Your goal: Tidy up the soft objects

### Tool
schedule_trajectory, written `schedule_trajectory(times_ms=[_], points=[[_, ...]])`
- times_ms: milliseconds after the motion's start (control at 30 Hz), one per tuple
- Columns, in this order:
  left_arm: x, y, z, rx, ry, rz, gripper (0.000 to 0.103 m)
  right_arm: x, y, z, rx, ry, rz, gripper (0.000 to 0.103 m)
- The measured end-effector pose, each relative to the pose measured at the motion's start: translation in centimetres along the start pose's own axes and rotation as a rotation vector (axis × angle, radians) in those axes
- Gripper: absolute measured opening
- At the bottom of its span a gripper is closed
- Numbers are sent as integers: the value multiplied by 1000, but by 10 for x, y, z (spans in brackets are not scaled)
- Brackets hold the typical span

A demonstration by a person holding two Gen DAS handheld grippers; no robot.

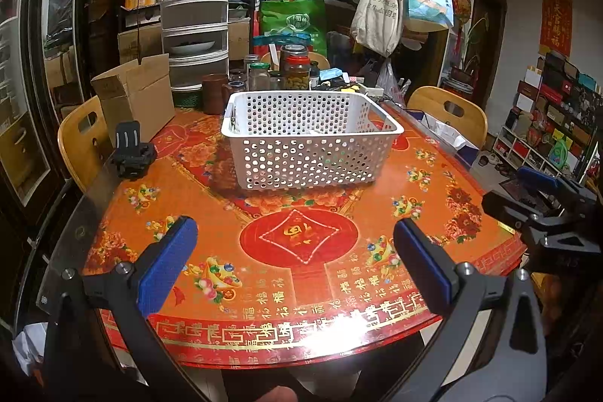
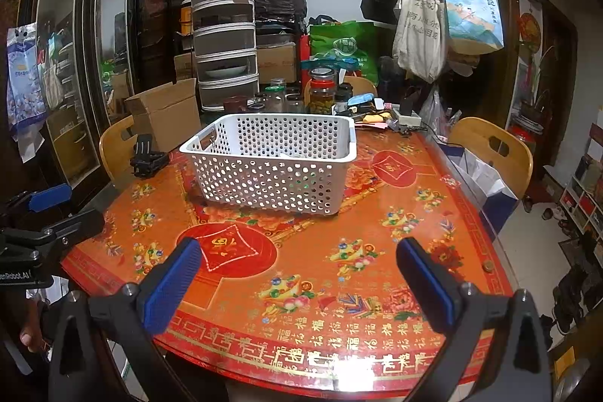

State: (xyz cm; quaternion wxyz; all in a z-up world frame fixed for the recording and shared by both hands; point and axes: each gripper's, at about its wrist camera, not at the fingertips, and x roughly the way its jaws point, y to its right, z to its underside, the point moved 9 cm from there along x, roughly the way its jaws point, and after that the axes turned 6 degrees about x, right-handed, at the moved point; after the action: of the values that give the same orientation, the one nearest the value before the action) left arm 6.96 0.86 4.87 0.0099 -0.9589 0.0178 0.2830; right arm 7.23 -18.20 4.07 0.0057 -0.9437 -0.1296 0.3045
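Observation:
A white perforated plastic basket (image 1: 312, 153) stands on the red and orange patterned table (image 1: 339, 232); it also shows in the right wrist view (image 2: 271, 183). Something pale lies low inside it, mostly hidden by the walls. My left gripper (image 1: 296, 247) is open and empty, held above the table's near edge, well short of the basket. My right gripper (image 2: 297, 266) is open and empty, also above the near part of the table. Each gripper shows at the edge of the other's view: the right one (image 1: 542, 210) and the left one (image 2: 41, 217).
A black clamp-like mount (image 1: 132, 153) lies at the table's left. A cardboard box (image 1: 135, 93), jars (image 1: 297, 70) and stacked drawers (image 1: 196, 17) crowd the far side. Wooden chairs (image 1: 448, 115) stand left and right. A coin (image 2: 488, 265) lies near the right edge.

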Motion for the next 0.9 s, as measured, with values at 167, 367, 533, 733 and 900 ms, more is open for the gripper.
schedule_trajectory(times_ms=[167,367,533,733,900], points=[[0,0,0,0,-1,-1,103,0,0,0,-1,0,-2,103],[1,1,2,1,-2,3,103,0,-1,1,-2,0,-8,103],[2,1,5,4,-3,4,103,0,-1,1,-1,-1,-7,103],[3,2,5,7,1,2,103,0,-3,3,0,-3,-6,103],[0,3,4,10,11,1,103,0,-4,3,-1,-3,-7,103]])
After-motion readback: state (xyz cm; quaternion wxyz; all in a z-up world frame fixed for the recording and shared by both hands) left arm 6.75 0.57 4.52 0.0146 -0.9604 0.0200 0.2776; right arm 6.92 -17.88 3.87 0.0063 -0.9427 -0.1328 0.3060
